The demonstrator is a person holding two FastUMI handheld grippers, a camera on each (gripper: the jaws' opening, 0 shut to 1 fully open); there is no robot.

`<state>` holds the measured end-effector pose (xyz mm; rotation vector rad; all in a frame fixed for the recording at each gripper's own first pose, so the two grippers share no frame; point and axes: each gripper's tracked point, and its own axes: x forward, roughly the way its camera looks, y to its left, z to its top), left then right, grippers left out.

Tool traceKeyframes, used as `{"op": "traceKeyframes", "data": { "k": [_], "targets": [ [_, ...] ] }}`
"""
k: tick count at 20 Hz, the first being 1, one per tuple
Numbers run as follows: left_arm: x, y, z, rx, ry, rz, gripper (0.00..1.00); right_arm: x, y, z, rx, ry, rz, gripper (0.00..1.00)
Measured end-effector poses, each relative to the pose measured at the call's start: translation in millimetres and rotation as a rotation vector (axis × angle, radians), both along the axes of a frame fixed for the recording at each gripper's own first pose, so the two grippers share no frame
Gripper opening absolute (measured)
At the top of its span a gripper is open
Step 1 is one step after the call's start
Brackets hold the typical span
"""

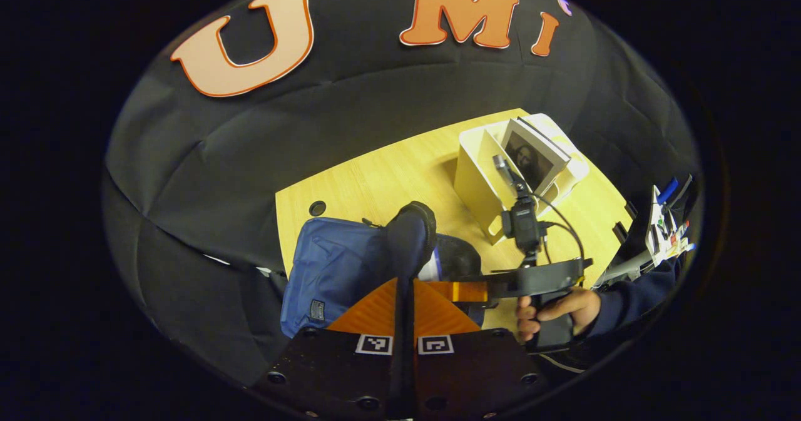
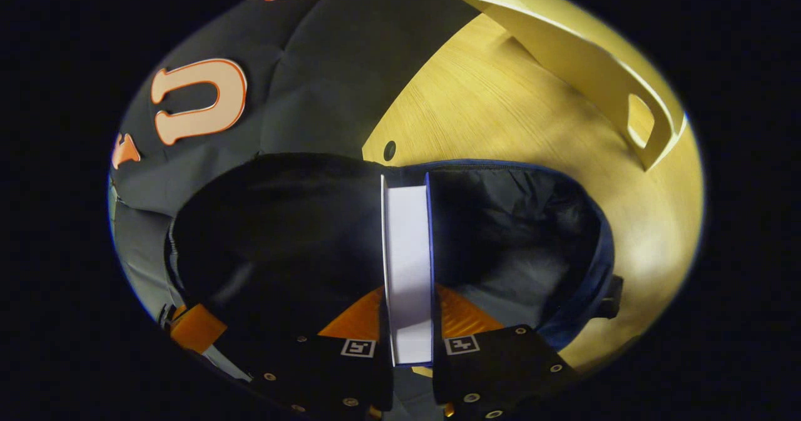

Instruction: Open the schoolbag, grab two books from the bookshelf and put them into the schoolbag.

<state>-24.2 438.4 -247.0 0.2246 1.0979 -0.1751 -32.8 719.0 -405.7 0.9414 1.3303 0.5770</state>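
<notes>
While the left gripper (image 1: 400, 264) is pinching the blue schoolbag (image 1: 338, 264) flap open, the right gripper (image 2: 410, 339) is squeezing a white-edged book (image 2: 408, 252) over the bag's dark mouth (probably partly inside). Lowering it straight should be keeping it off the zipper rim.

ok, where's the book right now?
In the right gripper view the book stands edge-on between the right gripper's fingers, over the open schoolbag on the table.
</notes>
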Motion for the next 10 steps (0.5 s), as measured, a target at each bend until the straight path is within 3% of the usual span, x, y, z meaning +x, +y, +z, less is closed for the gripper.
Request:
{"op": "traceKeyframes", "data": {
  "k": [3, 6, 7, 8, 10],
  "targets": [
    [-0.2, -3.3, -5.6, -0.006, 0.008, 0.002, 0.01, -4.8, 11.1, -5.9, 0.004, 0.003, 0.013, 0.26],
    [-0.3, 2.1, -6.5, -0.004, 0.004, 0.014, 0.01, -7.2, 1.3, -8.6, -0.07, -0.018, 0.033, 0.35],
    [-0.2, 4.1, -7.2, -0.007, 0.004, 0.021, 0.01, -6.3, -5.4, -10.0, -0.112, -0.042, 0.055, 0.22],
    [-1.0, 5.4, -8.1, -0.008, 0.004, 0.026, 0.01, -4.6, -13.2, -9.5, -0.148, -0.068, 0.078, 0.31],
    [-0.7, 5.9, -8.8, -0.01, -0.001, 0.028, 0.01, 4.1, -33.3, -3.4, -0.21, -0.115, 0.111, 0.76]
  ]
}}
